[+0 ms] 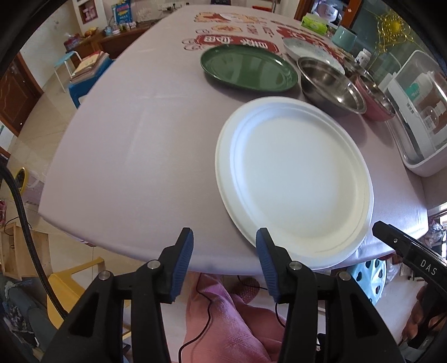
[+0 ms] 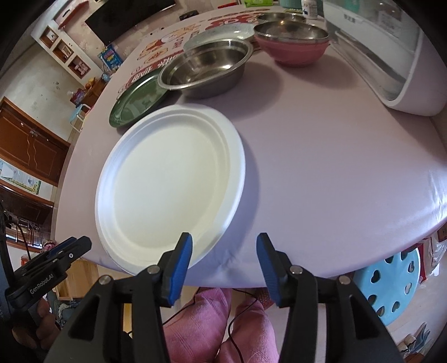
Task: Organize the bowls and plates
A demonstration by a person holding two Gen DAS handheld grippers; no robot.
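Observation:
A white plate (image 1: 293, 181) (image 2: 173, 178) lies flat near the front edge of the lilac table (image 1: 139, 145) (image 2: 321, 167). Behind it lie a green plate (image 1: 248, 68) (image 2: 137, 102), a steel bowl (image 1: 331, 85) (image 2: 206, 67), a pink bowl with a steel one nested inside (image 1: 375, 102) (image 2: 292, 42), and a pale speckled plate (image 1: 304, 47) (image 2: 223, 35). My left gripper (image 1: 225, 248) hangs open just left of the white plate's near rim, nothing between its fingers. Over the table's front edge my right gripper (image 2: 225, 251) is open and empty, just right of that plate.
A white appliance with a clear lid (image 1: 419, 117) (image 2: 391, 55) stands at the table's right side. A teal cup (image 1: 344, 37) and a green tissue pack (image 1: 314, 23) sit at the back. A blue stool (image 2: 391, 284) and a person's pink-clad legs (image 2: 212, 329) are below the front edge.

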